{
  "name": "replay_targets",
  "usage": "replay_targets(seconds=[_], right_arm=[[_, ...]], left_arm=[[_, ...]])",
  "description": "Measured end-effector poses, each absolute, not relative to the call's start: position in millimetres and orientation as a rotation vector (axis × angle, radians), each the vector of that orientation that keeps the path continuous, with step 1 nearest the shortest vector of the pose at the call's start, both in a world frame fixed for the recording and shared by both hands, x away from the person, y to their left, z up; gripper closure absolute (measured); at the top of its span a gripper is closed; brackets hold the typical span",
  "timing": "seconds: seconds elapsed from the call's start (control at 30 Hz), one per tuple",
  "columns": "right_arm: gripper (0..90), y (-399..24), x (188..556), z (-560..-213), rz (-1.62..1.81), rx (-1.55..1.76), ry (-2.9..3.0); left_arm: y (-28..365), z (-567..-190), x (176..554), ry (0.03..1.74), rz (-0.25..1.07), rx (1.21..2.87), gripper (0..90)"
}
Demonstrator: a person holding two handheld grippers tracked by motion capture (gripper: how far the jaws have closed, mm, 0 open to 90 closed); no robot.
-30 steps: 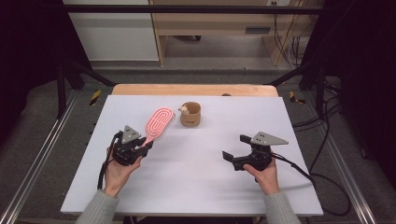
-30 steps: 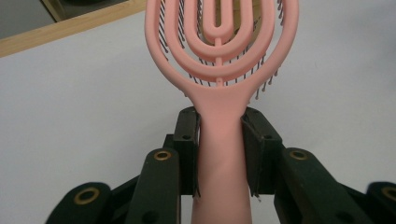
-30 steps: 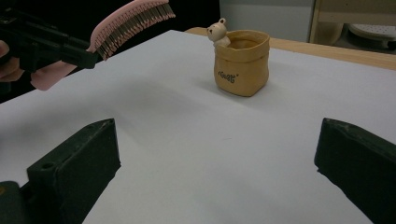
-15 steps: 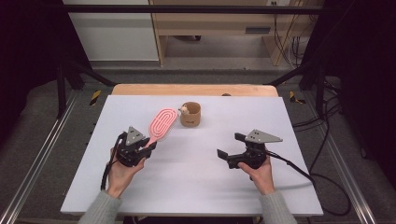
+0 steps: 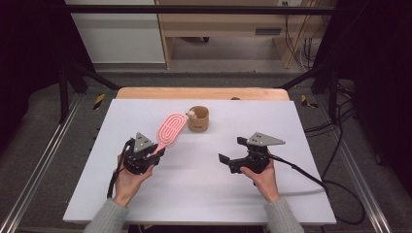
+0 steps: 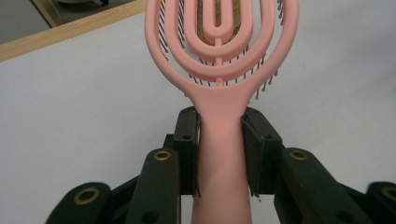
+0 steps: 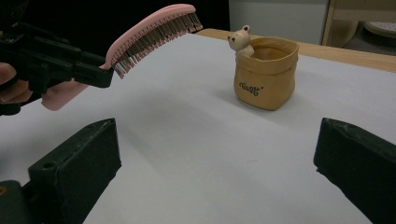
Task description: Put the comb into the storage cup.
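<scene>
One pink hairbrush [image 5: 171, 128] clamped in left hand-held gripper [image 5: 154, 151]; one bear cup [image 5: 198, 119]; right hand-held gripper [image 5: 232, 155] apart.

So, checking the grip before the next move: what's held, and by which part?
The left gripper clamps the pink hairbrush by its handle; the right gripper holds nothing.

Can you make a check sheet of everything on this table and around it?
Surface: white table, wooden strip along its far edge.
Job's things: pink brush lifted off the table, bristles down, its handle clamped; tan pot with a small bear at its rim stands beyond the brush's head.
Clutter: nothing seen.
Grippers: left gripper shut on the brush's handle; right gripper open, nothing between its jaws, aimed toward the pot.
Cables: one black cable trails from the right gripper over the table's right edge; more lie on the floor at right.
Surroundings: dark metal frame, grey floor, wooden furniture behind.
</scene>
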State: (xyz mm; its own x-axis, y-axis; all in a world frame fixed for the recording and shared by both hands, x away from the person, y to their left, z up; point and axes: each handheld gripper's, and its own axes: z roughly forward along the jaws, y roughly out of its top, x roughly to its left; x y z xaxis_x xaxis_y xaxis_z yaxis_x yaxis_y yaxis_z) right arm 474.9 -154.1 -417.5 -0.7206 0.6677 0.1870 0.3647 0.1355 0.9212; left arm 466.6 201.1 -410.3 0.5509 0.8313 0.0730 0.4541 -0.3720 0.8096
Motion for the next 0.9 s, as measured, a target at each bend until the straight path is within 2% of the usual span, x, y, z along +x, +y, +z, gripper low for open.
replay_targets(seconds=[0.9], right_arm=[[1.2,-131.3,486.5,-413.1,1.643,1.036,2.14]], left_arm=[[190.3,-409.8,466.8,1.022,0.648,2.0,69.3]])
